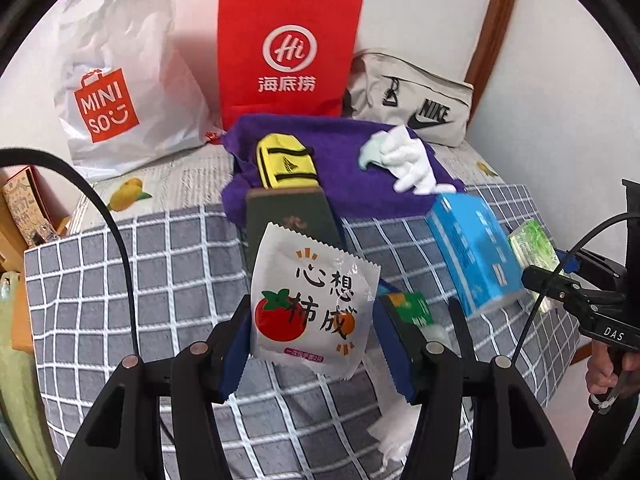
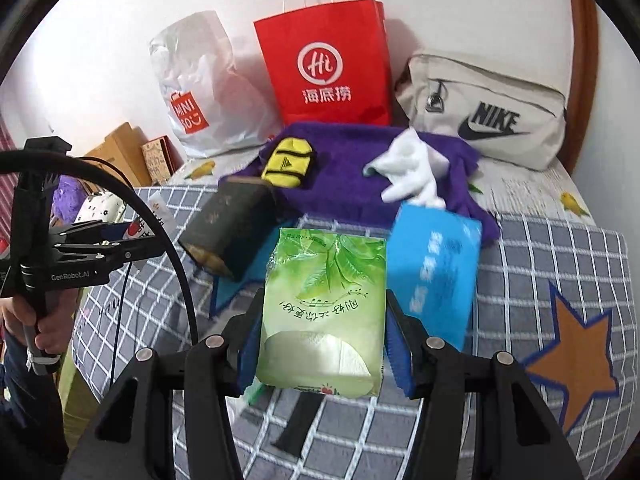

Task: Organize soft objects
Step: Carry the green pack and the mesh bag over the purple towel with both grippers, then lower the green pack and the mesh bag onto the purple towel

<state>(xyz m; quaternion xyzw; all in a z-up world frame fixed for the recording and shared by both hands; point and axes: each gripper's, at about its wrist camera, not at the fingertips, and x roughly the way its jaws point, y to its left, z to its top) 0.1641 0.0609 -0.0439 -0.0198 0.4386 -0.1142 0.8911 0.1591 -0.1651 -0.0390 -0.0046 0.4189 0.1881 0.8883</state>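
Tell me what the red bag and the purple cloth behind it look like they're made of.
Red bag: likely paper, matte, with crisp folded edges and thin cord handles. Purple cloth: looks like fleece or terry, with a fuzzy, napped surface and soft rumpled folds.

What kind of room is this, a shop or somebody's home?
Most likely a home bedroom: things lie on a bed under a grey checked cover, with a fruit-print sheet beneath, and shopping bags like the red paper bag lean against the wall.

The blue tissue box [image 2: 434, 276] at centre right is motion-blurred, its print unreadable, the red paper bag [image 1: 286, 50] loses its handles at the top edge, and the purple towel [image 1: 344, 160] hides that bag's base.
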